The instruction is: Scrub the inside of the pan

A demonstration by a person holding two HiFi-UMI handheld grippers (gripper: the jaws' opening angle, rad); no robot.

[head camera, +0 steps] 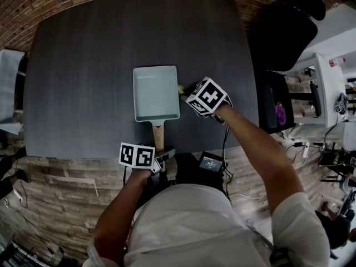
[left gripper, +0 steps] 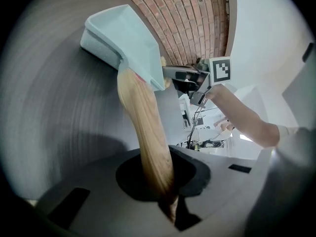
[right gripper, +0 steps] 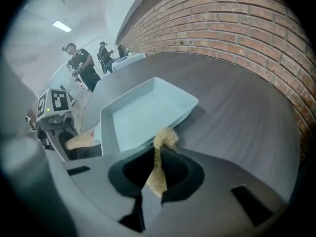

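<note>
Pan (head camera: 156, 93) flat on table (head camera: 83, 65). Left gripper (left gripper: 170, 204) clamped on handle (left gripper: 148, 132): hold firm. Right gripper (right gripper: 157, 181) pinches pad (right gripper: 165, 138) beside right rim. Lift over rim, press flat, stroke into corners.

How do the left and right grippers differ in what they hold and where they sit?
The left gripper is shut on the wooden handle of the pan; the right gripper is shut on a tan scrubbing pad. Left sits at the table edge, right beside the pan's right rim. Both are shut.
</note>
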